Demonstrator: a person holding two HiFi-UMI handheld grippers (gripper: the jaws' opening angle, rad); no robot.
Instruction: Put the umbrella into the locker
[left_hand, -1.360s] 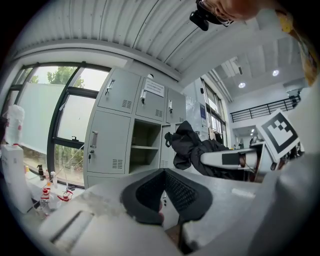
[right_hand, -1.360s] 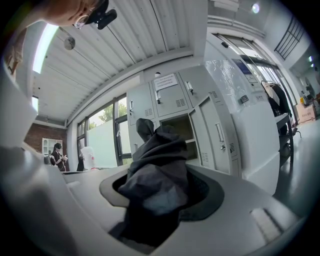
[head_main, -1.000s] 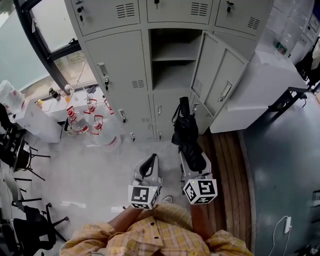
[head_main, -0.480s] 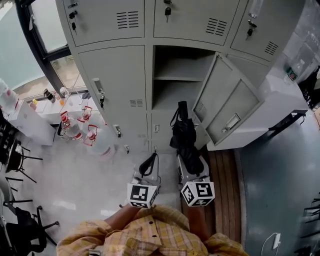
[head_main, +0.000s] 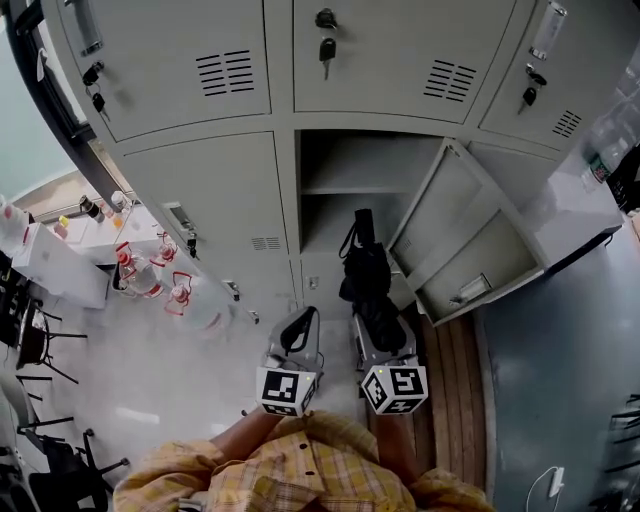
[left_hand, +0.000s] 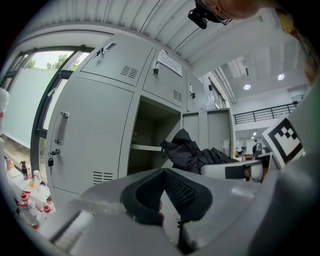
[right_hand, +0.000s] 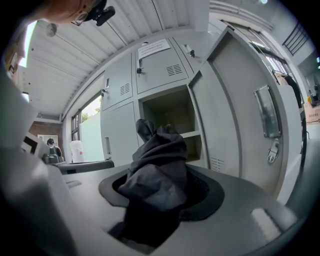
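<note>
A grey locker bank fills the head view, with one open locker (head_main: 340, 190) in the middle, split by a shelf. Its door (head_main: 470, 245) swings out to the right. My right gripper (head_main: 380, 325) is shut on a folded black umbrella (head_main: 365, 275), whose far end with the strap reaches the lower opening's front. In the right gripper view the umbrella (right_hand: 157, 165) bunches between the jaws (right_hand: 160, 192), pointing at the open locker (right_hand: 170, 112) beside the door (right_hand: 240, 110). My left gripper (head_main: 298, 325) hangs beside it, pads together on nothing; its own view shows gripper (left_hand: 162, 192), umbrella (left_hand: 192, 152), locker (left_hand: 150, 135).
Red-labelled bottles (head_main: 150, 280) stand on the floor at the left near a white box (head_main: 60, 250) and dark chairs (head_main: 40, 330). Keys (head_main: 327, 48) hang in the upper locker doors. A wooden strip (head_main: 450, 400) runs along the floor on the right.
Both grippers and the umbrella have come closer to the lockers. The open locker now looms larger and the umbrella's far end has reached its opening.
</note>
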